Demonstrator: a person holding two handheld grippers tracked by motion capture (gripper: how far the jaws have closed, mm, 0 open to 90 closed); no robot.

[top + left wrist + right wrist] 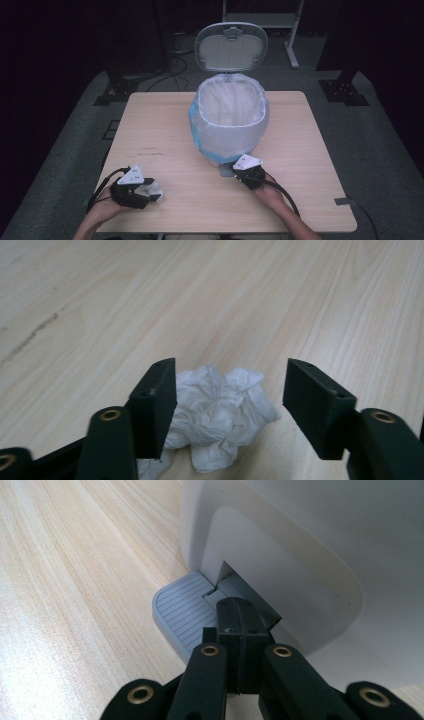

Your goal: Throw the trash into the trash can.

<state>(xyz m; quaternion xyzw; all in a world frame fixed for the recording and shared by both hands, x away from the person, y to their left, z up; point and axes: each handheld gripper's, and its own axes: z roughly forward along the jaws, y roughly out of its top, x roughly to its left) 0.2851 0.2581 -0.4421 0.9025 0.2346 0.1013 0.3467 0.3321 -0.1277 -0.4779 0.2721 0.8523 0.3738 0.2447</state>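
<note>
A square, light-wood-grain table (165, 125) stands on grey carpet. A white pedal bin (230, 120) lined with a translucent plastic bag sits on it at the centre of the far half, lid up. The bin's grey ribbed pedal (182, 612) juts out at its near base, just above the wood. A crumpled white tissue (217, 415) lies well to the bin's near left, close to the table's front edge.

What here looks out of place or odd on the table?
A crumpled white tissue lies loose on the table between the open jaws of the left hand-held gripper, not in the lined bin, whose lid stands open.
</note>
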